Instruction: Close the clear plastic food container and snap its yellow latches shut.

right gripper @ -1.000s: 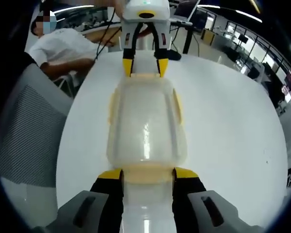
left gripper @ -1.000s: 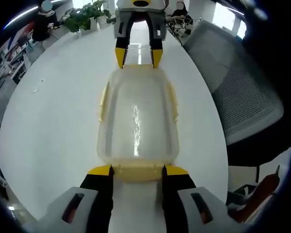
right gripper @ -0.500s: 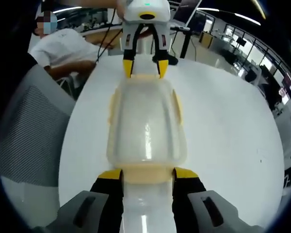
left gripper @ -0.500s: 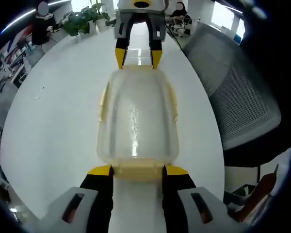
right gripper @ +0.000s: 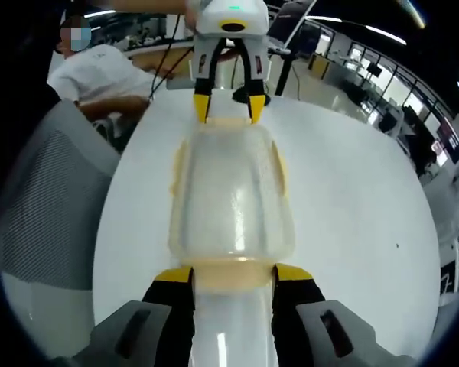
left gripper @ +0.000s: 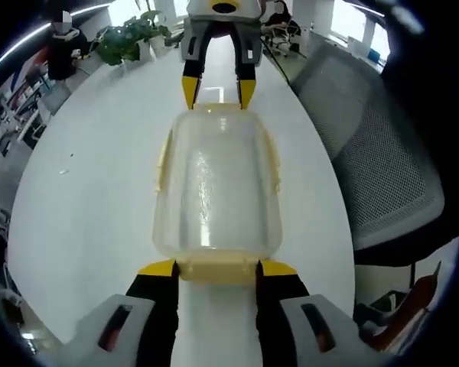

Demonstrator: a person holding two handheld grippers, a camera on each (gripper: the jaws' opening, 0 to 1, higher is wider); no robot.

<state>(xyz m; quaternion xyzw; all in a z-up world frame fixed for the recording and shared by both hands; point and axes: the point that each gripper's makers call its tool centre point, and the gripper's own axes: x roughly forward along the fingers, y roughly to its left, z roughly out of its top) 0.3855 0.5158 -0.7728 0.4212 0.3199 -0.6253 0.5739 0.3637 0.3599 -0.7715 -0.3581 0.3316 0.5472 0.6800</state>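
White table (left gripper: 84, 199) bears the clear container (left gripper: 216, 183), end latches between each gripper's open jaws, contact unclear.

No readable text, label, brand, number or sign is found on anything in either gripper view.

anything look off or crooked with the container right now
Nothing stands out. The clear container sits lid-on and straight on the white table, held end to end: the left gripper at one end latch, the right gripper at the other. No spill or crack shows.
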